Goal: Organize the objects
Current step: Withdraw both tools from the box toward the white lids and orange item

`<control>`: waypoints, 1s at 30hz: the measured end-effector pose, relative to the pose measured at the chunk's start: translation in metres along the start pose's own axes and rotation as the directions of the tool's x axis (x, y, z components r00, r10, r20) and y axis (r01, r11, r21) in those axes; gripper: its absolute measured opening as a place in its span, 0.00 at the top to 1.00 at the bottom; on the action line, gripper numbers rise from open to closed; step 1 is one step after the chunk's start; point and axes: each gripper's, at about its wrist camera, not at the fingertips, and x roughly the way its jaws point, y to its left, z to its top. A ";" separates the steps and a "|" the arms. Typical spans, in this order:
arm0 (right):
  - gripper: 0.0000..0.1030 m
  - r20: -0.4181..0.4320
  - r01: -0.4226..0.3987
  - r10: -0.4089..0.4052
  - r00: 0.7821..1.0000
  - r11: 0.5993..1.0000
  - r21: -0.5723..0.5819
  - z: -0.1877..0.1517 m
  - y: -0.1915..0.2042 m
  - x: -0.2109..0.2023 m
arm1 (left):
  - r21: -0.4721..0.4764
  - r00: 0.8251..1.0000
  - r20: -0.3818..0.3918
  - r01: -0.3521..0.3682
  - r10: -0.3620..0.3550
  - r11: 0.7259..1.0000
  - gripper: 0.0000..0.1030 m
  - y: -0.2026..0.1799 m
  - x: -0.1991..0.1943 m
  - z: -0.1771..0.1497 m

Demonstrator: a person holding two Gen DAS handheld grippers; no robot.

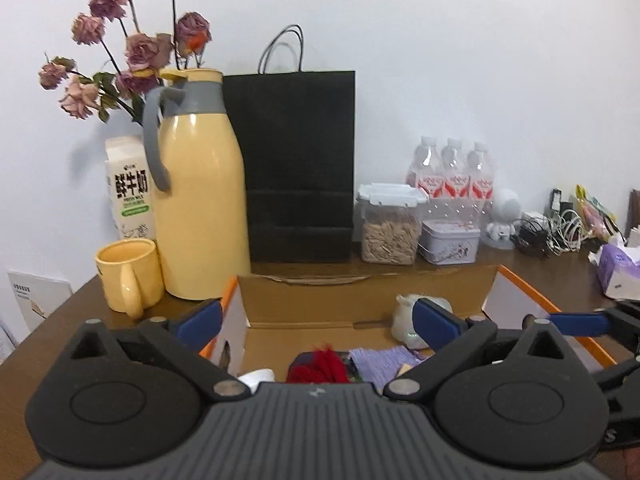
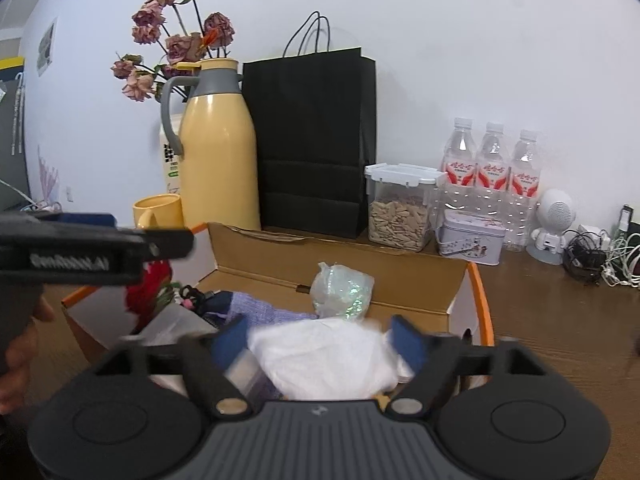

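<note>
An open cardboard box (image 1: 360,300) with orange edges stands on the brown table. It holds a red item (image 1: 320,364), a purple cloth (image 1: 380,358) and a pale wrapped bundle (image 1: 404,320). My left gripper (image 1: 318,322) is open wide at the box's left end, with nothing between its pads. One blue finger (image 1: 576,322) of the right gripper shows over the box's right side. In the right wrist view my right gripper (image 2: 319,342) is open over the box (image 2: 460,304). A white plastic bag (image 2: 328,356) lies between its fingers, and the pads do not press it. The left gripper's body (image 2: 96,248) crosses the left side.
Behind the box stand a yellow thermos (image 1: 200,200), yellow mug (image 1: 128,276), milk carton (image 1: 130,188), dried roses (image 1: 136,48), black paper bag (image 1: 296,160), seed container (image 1: 390,226), tin (image 1: 450,240) and water bottles (image 1: 452,172). Cables (image 1: 556,228) and a tissue pack (image 1: 618,268) lie right.
</note>
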 end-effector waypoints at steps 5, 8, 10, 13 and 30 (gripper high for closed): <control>0.00 0.001 0.015 -0.015 1.000 1.000 0.008 -0.001 -0.001 -0.001 | -0.023 1.000 -0.018 -0.009 0.009 1.000 0.00 0.005 0.002 0.001; 0.00 0.000 0.016 -0.016 1.000 1.000 0.006 0.000 -0.001 -0.002 | -0.022 1.000 -0.019 -0.012 0.012 1.000 0.00 0.005 0.001 0.002; 0.00 0.006 0.018 -0.018 1.000 1.000 0.005 0.000 0.000 -0.004 | -0.023 1.000 -0.016 -0.009 0.008 1.000 0.00 0.005 0.000 0.002; 0.00 0.018 0.022 -0.023 1.000 1.000 0.003 0.002 0.001 -0.009 | -0.024 1.000 -0.015 -0.008 0.008 1.000 0.00 0.004 -0.003 0.003; 0.00 0.063 0.063 -0.061 0.996 0.998 -0.023 0.006 0.012 -0.065 | -0.010 1.000 -0.022 0.013 -0.014 1.000 0.00 0.004 -0.056 0.002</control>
